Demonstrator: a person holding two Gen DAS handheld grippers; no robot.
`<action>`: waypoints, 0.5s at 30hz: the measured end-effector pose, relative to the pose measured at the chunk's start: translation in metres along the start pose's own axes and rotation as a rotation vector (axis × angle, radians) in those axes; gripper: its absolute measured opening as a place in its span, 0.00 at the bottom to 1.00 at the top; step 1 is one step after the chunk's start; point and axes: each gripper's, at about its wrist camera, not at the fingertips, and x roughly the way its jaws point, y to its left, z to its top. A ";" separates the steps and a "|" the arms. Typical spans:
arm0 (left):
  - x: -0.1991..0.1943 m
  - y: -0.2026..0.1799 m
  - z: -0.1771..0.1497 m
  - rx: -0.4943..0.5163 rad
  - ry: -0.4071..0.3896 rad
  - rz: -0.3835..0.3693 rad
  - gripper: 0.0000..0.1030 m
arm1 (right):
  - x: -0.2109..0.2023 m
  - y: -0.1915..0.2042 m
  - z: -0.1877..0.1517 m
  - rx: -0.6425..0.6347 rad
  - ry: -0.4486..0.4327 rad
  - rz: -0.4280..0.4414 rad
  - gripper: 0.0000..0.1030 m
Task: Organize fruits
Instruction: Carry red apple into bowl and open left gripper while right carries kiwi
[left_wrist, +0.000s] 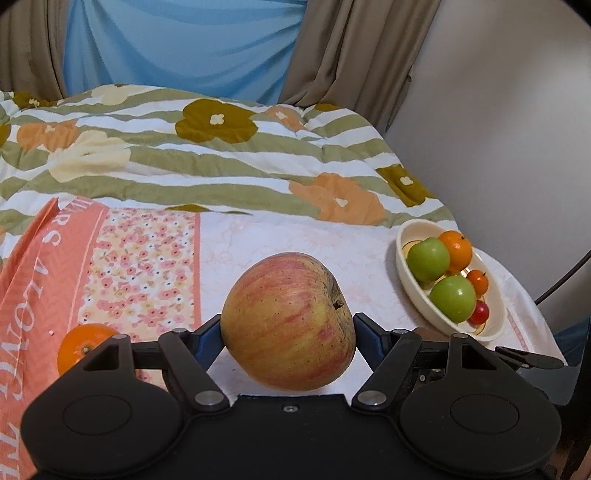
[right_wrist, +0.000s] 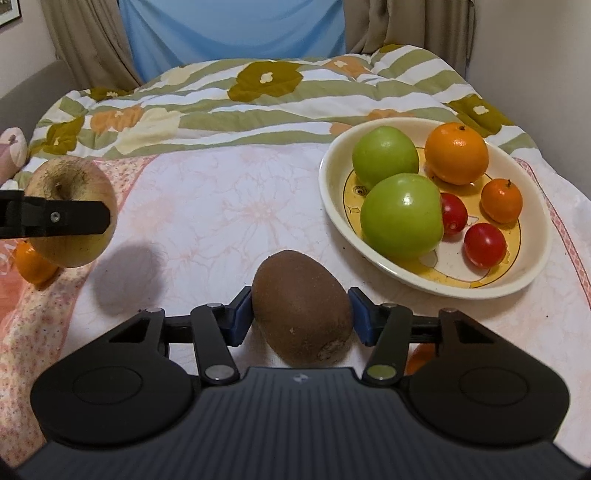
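My left gripper (left_wrist: 288, 328) is shut on a large red-yellow apple (left_wrist: 288, 321) and holds it above the cloth; the apple also shows in the right wrist view (right_wrist: 70, 184) at the far left, with a shadow under it. My right gripper (right_wrist: 301, 314) is shut on a brown kiwi (right_wrist: 301, 306). A cream oval bowl (right_wrist: 332, 206) sits to the right, holding two green apples (right_wrist: 400, 216), two oranges (right_wrist: 456, 153) and two small red fruits (right_wrist: 484, 244). The bowl also shows in the left wrist view (left_wrist: 406, 273). A loose orange (left_wrist: 83, 345) lies on the cloth at the left.
The fruit lies on a pale floral cloth (right_wrist: 221, 206) over a bed. A striped flowered quilt (left_wrist: 207, 155) is bunched behind it. An orange printed cloth (left_wrist: 44, 266) lies at the left. Curtains and a wall stand behind and to the right.
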 end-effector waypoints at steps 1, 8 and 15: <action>-0.001 -0.002 0.001 0.002 -0.003 0.000 0.75 | -0.004 -0.002 0.001 0.001 -0.004 0.008 0.67; -0.013 -0.031 0.012 0.008 -0.032 -0.010 0.75 | -0.039 -0.017 0.012 0.006 -0.039 0.041 0.67; -0.020 -0.072 0.027 0.042 -0.061 -0.026 0.75 | -0.077 -0.051 0.030 0.011 -0.076 0.033 0.67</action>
